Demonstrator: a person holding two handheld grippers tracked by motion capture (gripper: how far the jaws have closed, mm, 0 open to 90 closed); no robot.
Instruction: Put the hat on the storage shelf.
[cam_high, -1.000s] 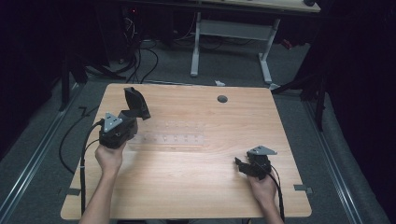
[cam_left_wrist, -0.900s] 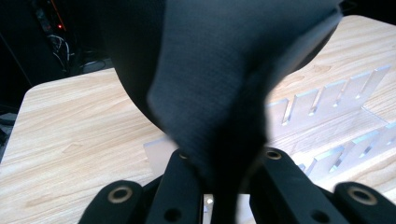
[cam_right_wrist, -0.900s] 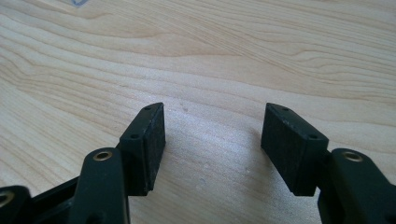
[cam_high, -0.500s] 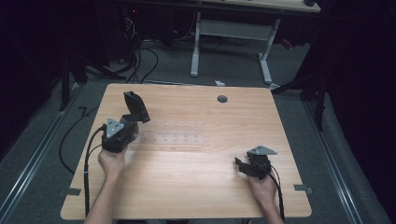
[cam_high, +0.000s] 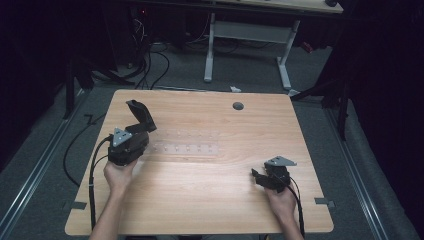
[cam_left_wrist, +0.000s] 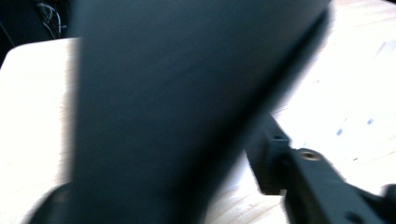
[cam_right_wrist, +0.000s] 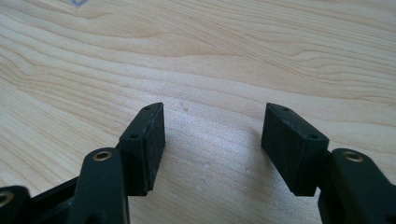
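— Can we read any lettering, brand or number anywhere?
— No, we can't. The wooden table carries a pale strip with small marks, but they are too faint and small for us to make out.
— And from the gripper views?
— We find nothing legible there either.

I see a pale wood-grain desk, a black left tool, a black right tool, and grey floor.
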